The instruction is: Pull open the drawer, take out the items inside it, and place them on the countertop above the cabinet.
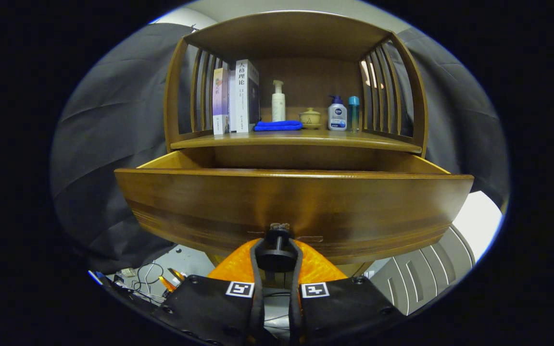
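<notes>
The brown wooden cabinet (pixel 296 43) with slatted sides stands straight ahead of the tongs. Its wide wooden drawer (pixel 296 202) is pulled out toward the camera, and the drawer front hides the inside, so I cannot tell what items lie in it. Above the drawer is the wooden worktop (pixel 296 140), where the items must go. It already carries upright books (pixel 238 96), a folded blue cloth (pixel 278 126), a white pump bottle (pixel 278 101), a small lidded ceramic bowl (pixel 310 117), a white and blue pump bottle (pixel 337 114) and a slim blue tube (pixel 353 113).

The risk from here, in my judgement, is pulling too far: the drawer looks well extended, and more pull could bring it off its support. Also, the free places on the worktop are narrow, so an item placed carelessly may knock over a bottle.

The tongs (pixel 277 254) are nearly closed around the small dark round knob (pixel 277 240) at the low middle of the drawer front. Both fingers (pixel 256 269) appear to press on its sides.
</notes>
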The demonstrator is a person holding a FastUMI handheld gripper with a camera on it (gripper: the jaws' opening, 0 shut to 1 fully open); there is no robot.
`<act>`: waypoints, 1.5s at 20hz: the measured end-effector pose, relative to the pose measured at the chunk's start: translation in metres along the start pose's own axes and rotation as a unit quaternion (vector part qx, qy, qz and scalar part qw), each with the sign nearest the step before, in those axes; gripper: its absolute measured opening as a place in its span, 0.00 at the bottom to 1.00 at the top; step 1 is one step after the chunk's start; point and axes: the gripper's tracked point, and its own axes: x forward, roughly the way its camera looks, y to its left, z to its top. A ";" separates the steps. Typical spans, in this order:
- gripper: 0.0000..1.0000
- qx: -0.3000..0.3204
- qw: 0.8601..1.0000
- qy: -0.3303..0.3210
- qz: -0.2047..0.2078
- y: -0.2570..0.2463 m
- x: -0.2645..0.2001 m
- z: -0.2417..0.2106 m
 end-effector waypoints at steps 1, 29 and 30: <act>0.22 -0.002 1.000 0.000 0.000 0.001 -0.002 -0.002; 0.98 0.005 0.999 0.031 0.036 -0.002 -0.015 0.143; 0.98 0.006 0.998 0.046 0.036 -0.002 -0.005 0.147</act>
